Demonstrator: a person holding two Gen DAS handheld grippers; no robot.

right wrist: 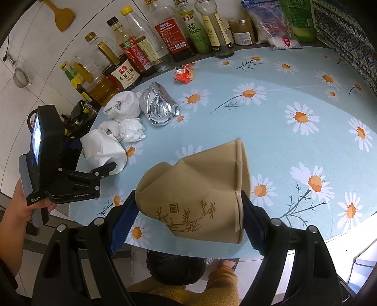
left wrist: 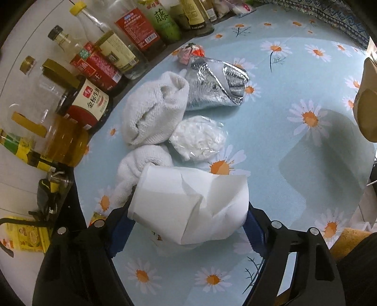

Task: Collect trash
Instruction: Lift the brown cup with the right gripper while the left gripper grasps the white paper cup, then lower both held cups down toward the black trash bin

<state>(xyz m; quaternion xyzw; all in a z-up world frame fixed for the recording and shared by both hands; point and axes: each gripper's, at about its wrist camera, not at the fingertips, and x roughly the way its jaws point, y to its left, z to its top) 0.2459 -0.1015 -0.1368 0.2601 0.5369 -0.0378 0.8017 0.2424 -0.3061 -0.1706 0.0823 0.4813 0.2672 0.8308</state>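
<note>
My left gripper (left wrist: 188,211) is shut on a crumpled white paper cup (left wrist: 188,202), held just above the daisy tablecloth (left wrist: 294,164); the cup also shows in the right wrist view (right wrist: 103,150). My right gripper (right wrist: 188,211) is shut on a crushed brown paper cup (right wrist: 195,197) with a bamboo print, held over the table's front edge. On the cloth lie white tissue wads (left wrist: 153,108), a clear bag of white bits (left wrist: 198,138), a crumpled silver foil bag (left wrist: 214,82) and a red-orange wrapper (left wrist: 188,53).
A row of oil, sauce and vinegar bottles (left wrist: 89,98) lines the left and back of the table. Packets (right wrist: 271,21) stand at the back right. A dark trash bag (right wrist: 174,266) sits below the table's front edge.
</note>
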